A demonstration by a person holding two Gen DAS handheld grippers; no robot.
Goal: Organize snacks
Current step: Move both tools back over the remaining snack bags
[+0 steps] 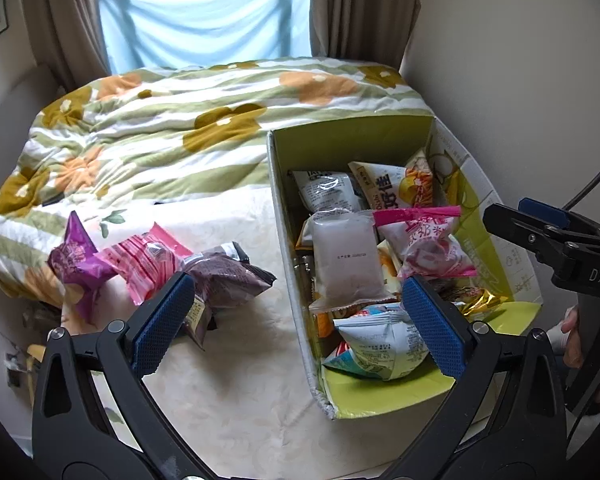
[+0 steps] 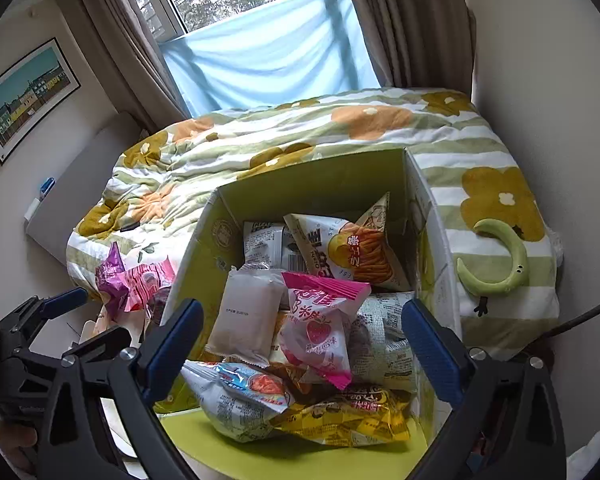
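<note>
While both tongs hang apart: nothing is held
Left tongs (image 1: 300,316): wide open, over box edge
Right tongs (image 2: 304,344): wide open, above box
Box (image 1: 380,136): on bed, full of snacks
Bed (image 1: 235,360): 3 loose packets (image 1: 147,264) lie left of box

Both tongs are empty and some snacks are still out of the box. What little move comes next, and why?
Probably the left tongs should dip toward the dark brown packet and close on it. They are open and empty, that packet lies nearest on the bed outside the green box, beside the pink packet and the purple packet.
</note>
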